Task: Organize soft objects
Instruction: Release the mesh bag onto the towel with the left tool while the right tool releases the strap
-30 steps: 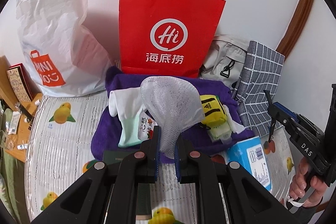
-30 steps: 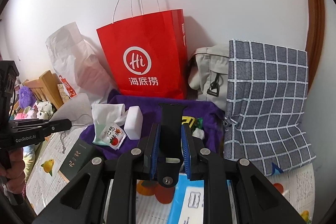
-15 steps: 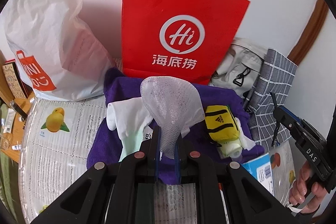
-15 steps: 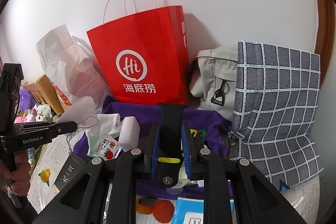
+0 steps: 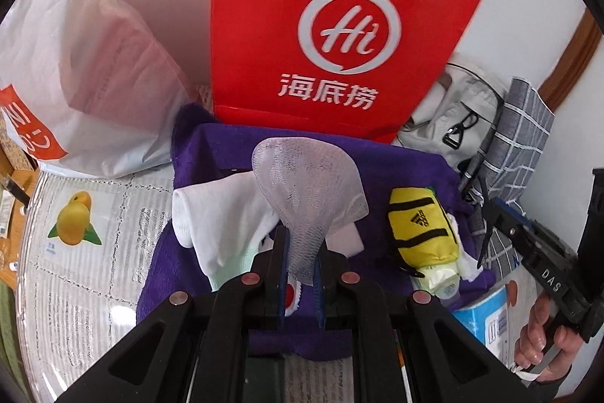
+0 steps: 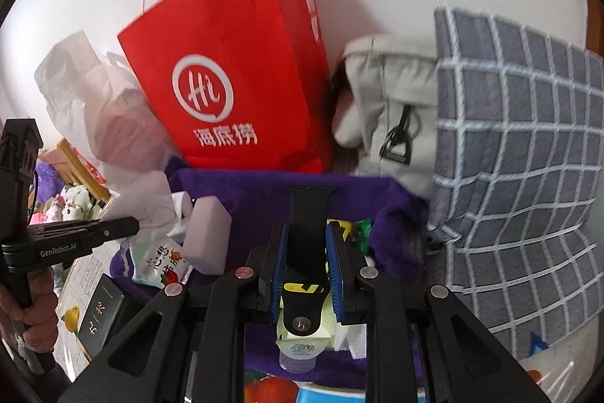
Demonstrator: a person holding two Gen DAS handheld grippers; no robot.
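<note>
- Soft items lie on a purple towel at the frame centre: a white sock, a yellow pouch.
- Left gripper is clamped on a white mesh cloth, which fans out above its fingers over the towel.
- Right gripper is closed around a black strap standing upright over the towel.
- Red paper bag stands behind, top centre.

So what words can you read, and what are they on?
"Hi" and "海底捞": red paper bag
"DAS": right gripper, on its body
"GenRobot.AI": left gripper, on its body
Orange letters on the white plastic bag: cut off
Snack packet, green box: too blurred
</note>
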